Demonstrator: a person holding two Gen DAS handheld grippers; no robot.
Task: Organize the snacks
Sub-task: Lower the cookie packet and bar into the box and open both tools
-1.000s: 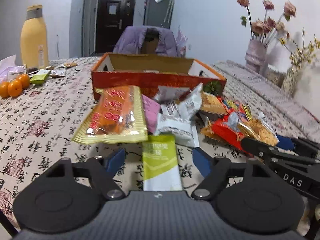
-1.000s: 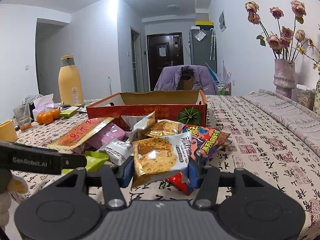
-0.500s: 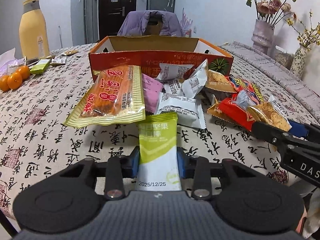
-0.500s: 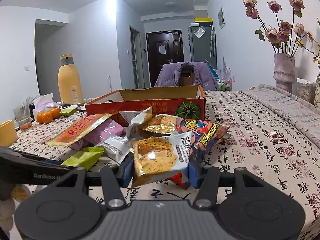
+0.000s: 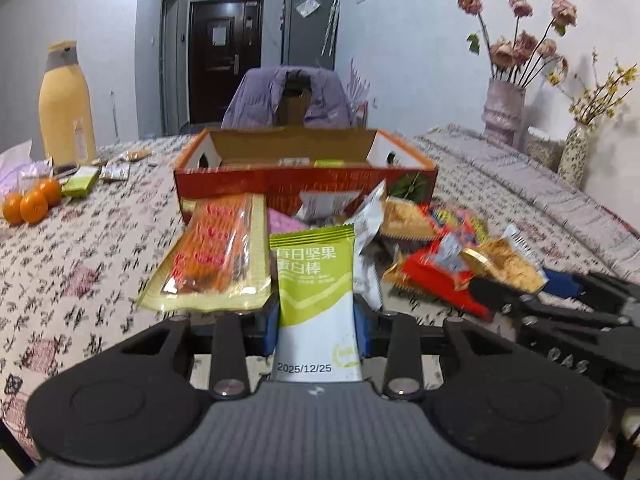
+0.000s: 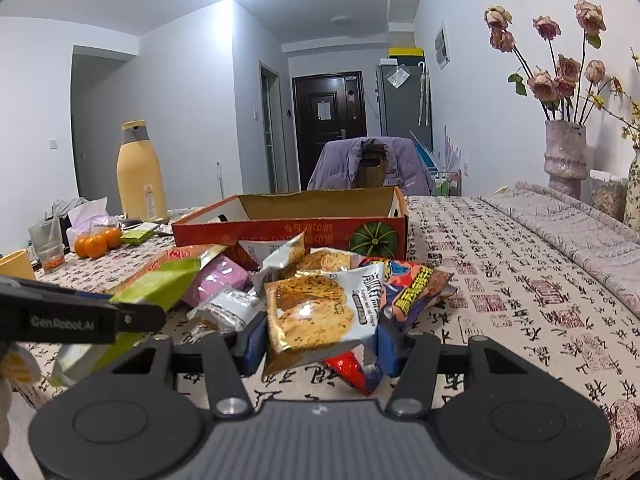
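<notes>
My left gripper [image 5: 316,316] is shut on a green-and-white nut bar packet [image 5: 314,276], which stands upright between the blue pads just above the table. The same packet [image 6: 160,284] shows at the left of the right wrist view. My right gripper [image 6: 320,340] is shut on a gold-and-white cracker packet [image 6: 316,312], with a red packet [image 6: 352,368] hanging under it. Ahead lies a pile of snacks: a long orange-yellow packet [image 5: 216,256], a pink one [image 5: 284,220] and white and red ones. Behind the pile stands an open red cardboard box [image 5: 304,188].
A tall yellow bottle [image 5: 66,108], tangerines [image 5: 32,204] and small packets sit at the far left. Flower vases [image 5: 502,114] stand at the right. A chair with a purple jacket [image 5: 288,96] is behind the box. A yellow cup [image 6: 14,266] and a glass [image 6: 48,246] stand at the left edge.
The left jaws closed on the green packet, which lay flat between them, and raised it off the cloth. The right gripper kept still with its cracker packet.
</notes>
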